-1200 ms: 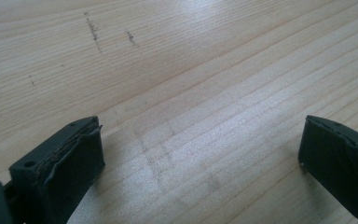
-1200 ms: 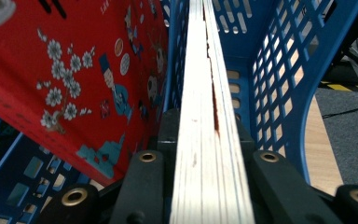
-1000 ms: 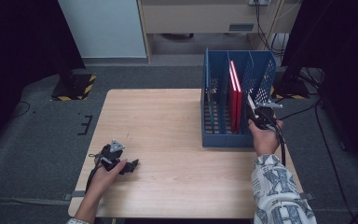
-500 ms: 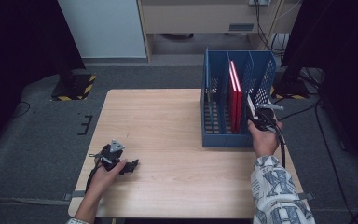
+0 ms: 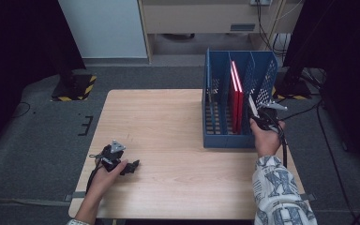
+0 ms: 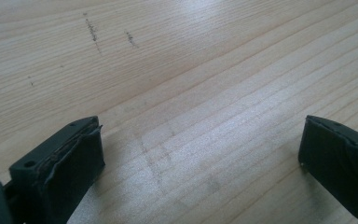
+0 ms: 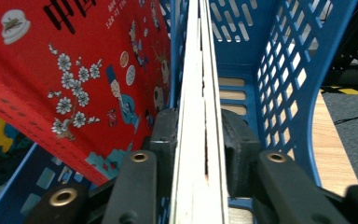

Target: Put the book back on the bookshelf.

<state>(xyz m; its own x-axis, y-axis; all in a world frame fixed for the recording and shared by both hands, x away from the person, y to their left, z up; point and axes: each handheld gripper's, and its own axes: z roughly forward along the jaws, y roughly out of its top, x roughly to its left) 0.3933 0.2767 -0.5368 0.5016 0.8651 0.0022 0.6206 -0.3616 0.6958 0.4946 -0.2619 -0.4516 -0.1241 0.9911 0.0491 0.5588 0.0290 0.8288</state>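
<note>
Book (image 7: 199, 116) is sitting edge-up in the rack's (image 5: 267, 77) right slot, the right gripper (image 7: 200, 135) clamping it; tilting could be jamming it against the divider. Left gripper (image 6: 200, 154) is gaping empty on the desk (image 5: 168, 122).

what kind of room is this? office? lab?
Likely a lab or recording bay, not an office: a lone wooden table on grey carpet, dark curtains at both sides, hazard-striped stand bases, and cables trailing across the floor.
</note>
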